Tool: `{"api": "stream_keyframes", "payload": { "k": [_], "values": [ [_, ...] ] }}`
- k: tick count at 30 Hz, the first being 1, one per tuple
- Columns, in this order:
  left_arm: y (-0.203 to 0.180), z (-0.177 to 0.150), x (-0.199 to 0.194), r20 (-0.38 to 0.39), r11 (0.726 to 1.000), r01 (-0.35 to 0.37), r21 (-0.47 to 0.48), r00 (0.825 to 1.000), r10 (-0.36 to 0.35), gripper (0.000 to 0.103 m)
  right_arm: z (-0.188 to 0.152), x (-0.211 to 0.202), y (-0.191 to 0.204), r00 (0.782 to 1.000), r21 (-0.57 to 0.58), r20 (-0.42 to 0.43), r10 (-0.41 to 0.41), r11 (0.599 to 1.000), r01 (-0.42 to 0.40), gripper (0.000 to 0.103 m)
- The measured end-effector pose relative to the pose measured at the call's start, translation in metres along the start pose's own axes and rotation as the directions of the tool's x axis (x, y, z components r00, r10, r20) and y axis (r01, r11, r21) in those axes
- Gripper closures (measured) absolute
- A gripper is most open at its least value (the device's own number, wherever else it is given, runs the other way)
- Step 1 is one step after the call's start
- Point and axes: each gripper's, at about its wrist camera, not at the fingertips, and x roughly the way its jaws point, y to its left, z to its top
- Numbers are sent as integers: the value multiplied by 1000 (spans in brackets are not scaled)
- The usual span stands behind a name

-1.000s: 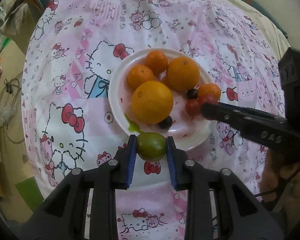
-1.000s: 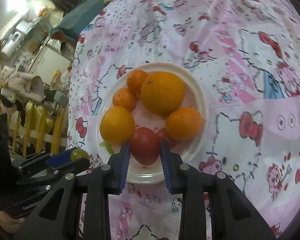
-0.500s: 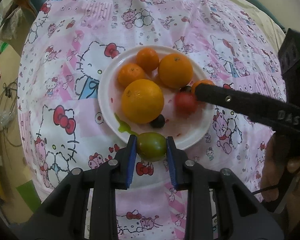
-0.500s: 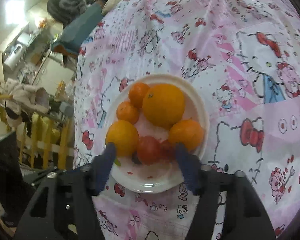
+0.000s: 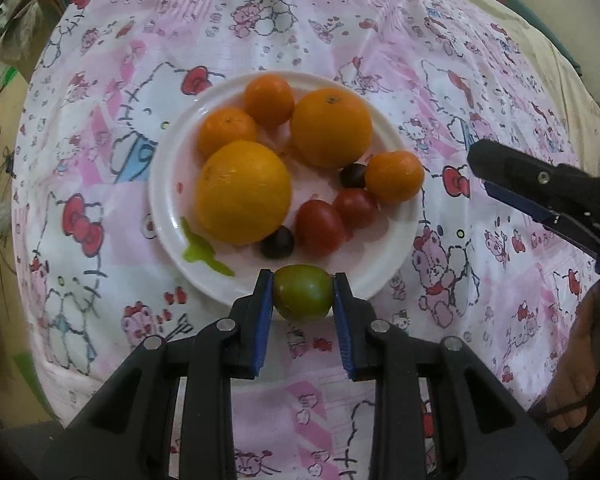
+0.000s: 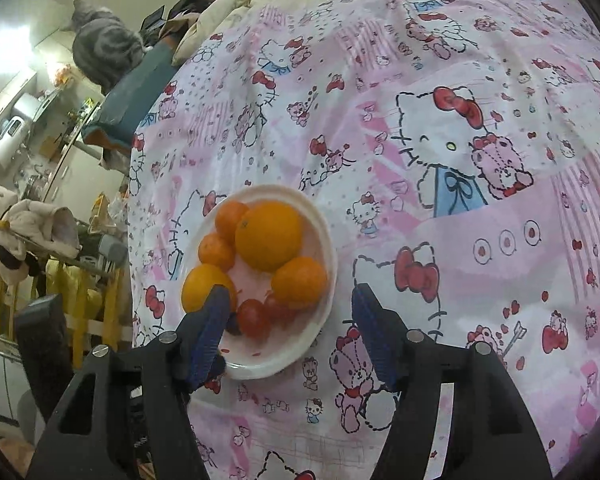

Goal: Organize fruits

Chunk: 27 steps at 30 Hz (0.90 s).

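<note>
A white plate [image 5: 168,168] on the Hello Kitty cloth holds several oranges, such as the big one [image 5: 243,192], two red tomatoes [image 5: 319,227] and two dark grapes [image 5: 277,242]. My left gripper [image 5: 303,298] is shut on a green tomato [image 5: 303,297] at the plate's near rim. My right gripper [image 6: 290,320] is open and empty, raised above the plate's [image 6: 324,236] near side; it also shows at the right of the left wrist view [image 5: 540,188]. The red tomatoes [image 6: 253,318] lie between its fingers in that view.
The pink patterned cloth [image 6: 460,160] covers the whole surface. A grey cat [image 6: 104,52] sits at the far left edge beside a blue cushion [image 6: 132,92]. Cluttered furniture stands off the left side. A green smear [image 5: 200,250] marks the plate.
My right gripper opened, left the red tomato on the plate and drew back and up. My left gripper still holds the green tomato at the plate's rim.
</note>
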Motion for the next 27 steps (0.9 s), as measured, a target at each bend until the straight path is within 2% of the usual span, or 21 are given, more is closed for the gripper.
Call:
{"api": "stream_keyframes", "payload": {
  "k": [6,11,13,15,16,21,23,25,27],
  "values": [
    [-2,10,7,13,1000,-11,-26,1000,12,78,2,-7,0,1000,2,15,10,1000,-10,36],
    [-4,11,20,-17,999,-30,-19,999,30,74,2,-9,-2,1000,10,16,17,1000,-17,36],
    [-7,11,23,-26,999,-55,0,998,55,58,2,-10,-1,1000,12,16,22,1000,-23,36],
    [-9,9,20,-7,998,-64,6,998,64,35,2,-9,1,1000,9,16,24,1000,-25,36],
    [-10,8,17,1,998,-64,15,998,64,31,2,-10,2,1000,3,16,23,1000,-23,36],
    [-10,1,6,15,997,-60,47,998,60,29,2,-14,-1,1000,11,24,16,1000,-17,36],
    [-2,-4,-1,17,997,-68,22,998,67,29,1,-18,-2,999,17,27,21,1000,-21,36],
    [8,-8,-10,28,998,-55,-9,998,56,29,0,-22,2,999,0,33,9,1000,-9,31],
    [17,-11,-22,54,997,-74,-34,996,76,29,-4,-27,8,999,-31,47,-18,999,19,24]
  ]
}}
